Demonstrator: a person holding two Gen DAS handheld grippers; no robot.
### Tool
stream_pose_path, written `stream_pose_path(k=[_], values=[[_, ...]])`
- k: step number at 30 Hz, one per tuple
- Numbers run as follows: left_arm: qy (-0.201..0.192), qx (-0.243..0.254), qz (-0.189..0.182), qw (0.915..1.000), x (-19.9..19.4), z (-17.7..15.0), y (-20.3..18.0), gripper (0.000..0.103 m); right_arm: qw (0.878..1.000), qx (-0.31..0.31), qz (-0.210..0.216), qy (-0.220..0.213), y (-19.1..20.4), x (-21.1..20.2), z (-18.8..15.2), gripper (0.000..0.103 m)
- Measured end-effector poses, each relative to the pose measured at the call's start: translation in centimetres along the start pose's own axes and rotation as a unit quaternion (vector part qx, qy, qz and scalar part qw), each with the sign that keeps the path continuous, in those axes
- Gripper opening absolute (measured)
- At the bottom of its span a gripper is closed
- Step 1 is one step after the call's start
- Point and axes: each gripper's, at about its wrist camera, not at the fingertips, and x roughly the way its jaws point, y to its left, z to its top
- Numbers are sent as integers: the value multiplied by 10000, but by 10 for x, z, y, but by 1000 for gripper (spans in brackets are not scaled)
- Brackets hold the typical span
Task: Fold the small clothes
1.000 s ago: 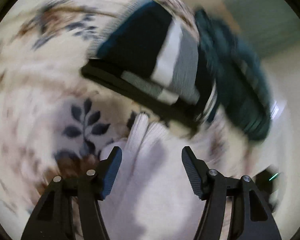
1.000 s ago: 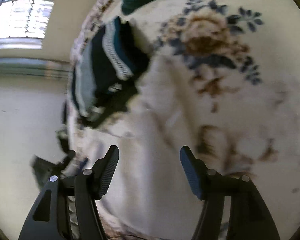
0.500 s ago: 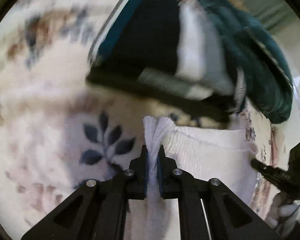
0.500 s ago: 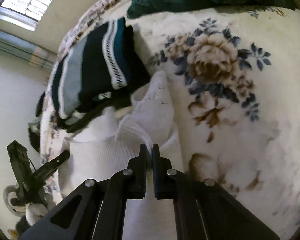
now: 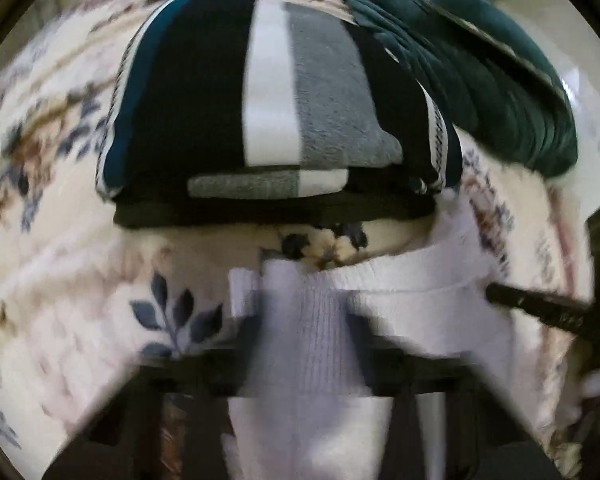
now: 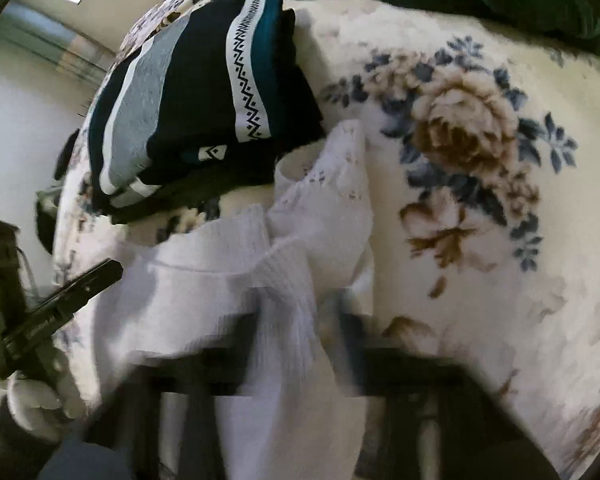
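The left gripper [image 5: 306, 320] is clamped tight on a bunched, ribbed edge of a white knitted garment [image 5: 412, 300], the cloth pinched between its dark jaws and rising out of them; this part of the left wrist view is smeared by motion blur, so the fingertips themselves are hard to make out. The right gripper [image 6: 296, 320] is likewise closed hard on another ribbed fold of the same white garment [image 6: 188, 300], again blurred. Each gripper also shows in the other's camera as a dark closed beak biting the garment's edge: the right one at the right side of the left wrist view [image 5: 496, 294], the left one at the lower left of the right wrist view [image 6: 112, 270], with a white-gloved hand [image 6: 32, 400] beneath it.

The white garment lies on a cream blanket [image 6: 480, 240] printed with brown and blue flowers, its ribbed hem stretched between the two grippers and a lacy white part [image 6: 340, 168] reaching up toward a folded stack. That stack [image 5: 260, 120], of dark clothes with grey, white and teal stripes and a zigzag band, sits on the blanket just beyond the garment. A heap of dark green cloth [image 5: 480, 60] lies behind the stack, touching it
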Motion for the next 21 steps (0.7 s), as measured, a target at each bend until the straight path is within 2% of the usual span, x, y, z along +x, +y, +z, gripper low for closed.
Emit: stream_pose_path(k=[4, 7, 10, 15, 21], values=[[-503, 121, 166, 9985, -28, -5, -1, 2, 9985, -218, -183, -462, 10, -25, -8, 5], [-803, -226, 52, 9965, -49, -8, 15, 2, 9970, -284, -116, -705, 14, -45, -14, 5], [-889, -470, -27, 9949, -55, -6, 29, 2, 9963, -371, -54, -774, 24, -54, -12, 5], [-464, -966, -84, 9942, -17, 6, 57, 2, 9975, -27, -49, -708, 17, -36, 8, 5], [385, -1246, -261, 9911, 42, 8, 77, 3, 9987, 230, -347, -296, 0, 13, 22, 5]])
